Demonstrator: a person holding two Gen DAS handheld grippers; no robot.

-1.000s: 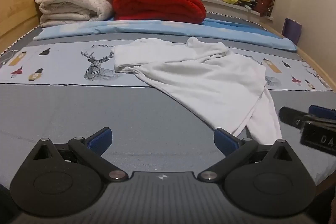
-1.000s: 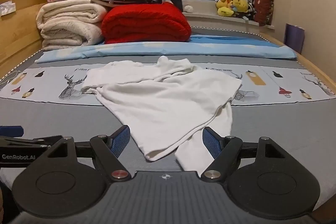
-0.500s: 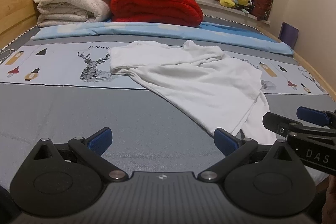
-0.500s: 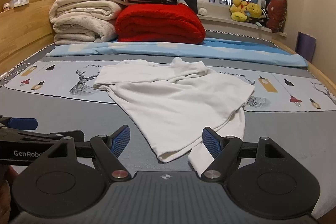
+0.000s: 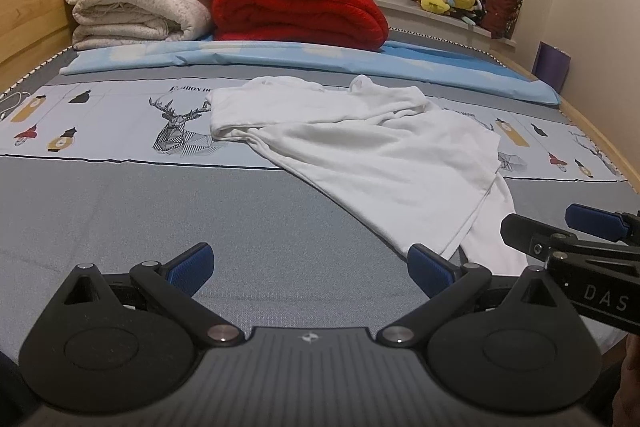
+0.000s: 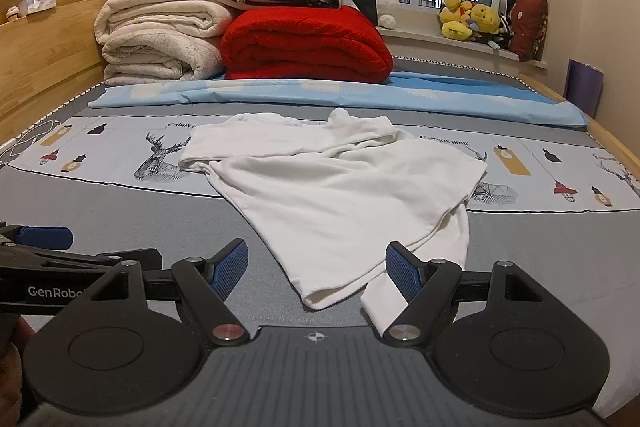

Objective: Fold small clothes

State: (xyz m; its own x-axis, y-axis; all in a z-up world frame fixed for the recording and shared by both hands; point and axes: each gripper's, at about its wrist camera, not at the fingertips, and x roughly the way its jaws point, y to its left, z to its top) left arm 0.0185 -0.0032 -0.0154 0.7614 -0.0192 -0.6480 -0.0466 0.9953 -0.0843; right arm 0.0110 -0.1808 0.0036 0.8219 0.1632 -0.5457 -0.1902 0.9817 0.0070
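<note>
Both tongs, left point(image 5: 310, 267) and right point(image 6: 316, 263), gape wide, empty; white garment point(image 6: 336, 187) crumpled on bed point(image 6: 120, 215), possibly shirt.

Both grippers are matte black — round pivot discs, silver screws, ribbed grey plate, blue-padded fingers point(image 5: 188, 264) — with white "DAS" and "GenRobo" lettering on their side arms.

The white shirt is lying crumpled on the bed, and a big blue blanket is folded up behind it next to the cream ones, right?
Not quite: the folded blanket is red, not blue, as the right wrist view shows. The white shirt does lie crumpled on the bed, with the cream blankets beside the red one.
</note>
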